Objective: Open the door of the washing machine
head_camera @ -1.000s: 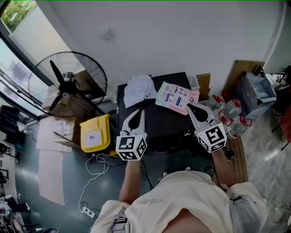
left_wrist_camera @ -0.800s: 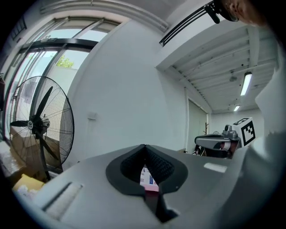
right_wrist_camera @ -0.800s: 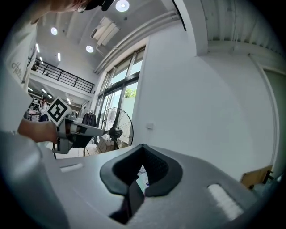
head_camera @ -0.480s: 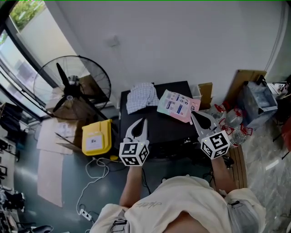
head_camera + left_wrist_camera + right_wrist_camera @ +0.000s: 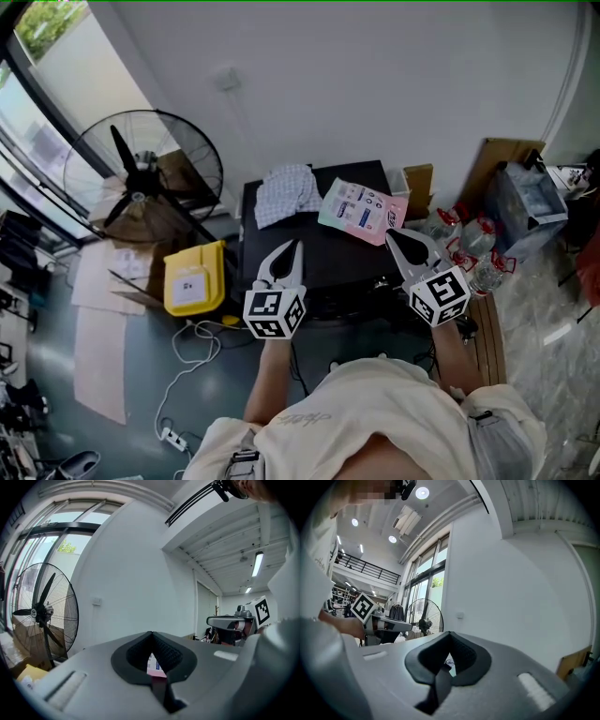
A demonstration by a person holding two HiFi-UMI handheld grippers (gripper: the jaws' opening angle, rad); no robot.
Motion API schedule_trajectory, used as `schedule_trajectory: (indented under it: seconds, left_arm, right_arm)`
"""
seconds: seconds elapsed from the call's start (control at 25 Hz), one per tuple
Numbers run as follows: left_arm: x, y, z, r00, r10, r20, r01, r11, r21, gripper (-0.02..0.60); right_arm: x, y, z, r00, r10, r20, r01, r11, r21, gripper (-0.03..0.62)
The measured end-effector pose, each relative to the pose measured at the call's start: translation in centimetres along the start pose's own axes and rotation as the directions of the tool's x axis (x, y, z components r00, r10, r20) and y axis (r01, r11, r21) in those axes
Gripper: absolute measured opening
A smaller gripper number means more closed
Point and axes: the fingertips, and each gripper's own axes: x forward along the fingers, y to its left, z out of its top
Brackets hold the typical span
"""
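Washing machine [image 5: 328, 248], black, cloth [image 5: 286, 192] and pink packet [image 5: 361, 208] on top; fingers of left gripper [image 5: 292, 247] and right gripper [image 5: 394, 236] together, empty.

Floor fan [image 5: 141, 173]: black, round wire cage, standing far left beside the window [image 5: 37, 56]. Brown cardboard boxes [image 5: 155, 220] sit at its base. Yellow container [image 5: 195, 277], white label on top, is on the grey floor just right of the boxes. White cable [image 5: 187, 347] loops nearer, ending at a power strip [image 5: 174, 434]. Crumpled checked cloth [image 5: 289, 192] and pink printed packet [image 5: 364, 208] lie side by side, centre far. Clear bottles [image 5: 464, 239] with red labels cluster at right. Cardboard sheet [image 5: 502, 155] leans against the white wall [image 5: 375, 75], with a blue-grey bin [image 5: 530, 192] just beside it.
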Motion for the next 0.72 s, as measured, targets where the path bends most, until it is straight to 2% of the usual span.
schedule_trajectory:
  seconds: [0.4, 0.72]
  left_arm:
    - [-0.4, 0.0, -2.0, 0.999, -0.001, -0.04, -0.001, 0.999, -0.036, 0.017]
    - [-0.1, -0.2, -1.9, 0.999, -0.02, -0.042, 0.019, 1.0, -0.024, 0.017]
  right_arm:
    - [-1.0, 0.2, -1.6, 0.999, -0.005, -0.041, 0.006, 1.0, 0.02, 0.002]
    - [-1.4, -0.1, -1.7, 0.999, -0.027, -0.038, 0.028, 0.999, 0.015, 0.002]
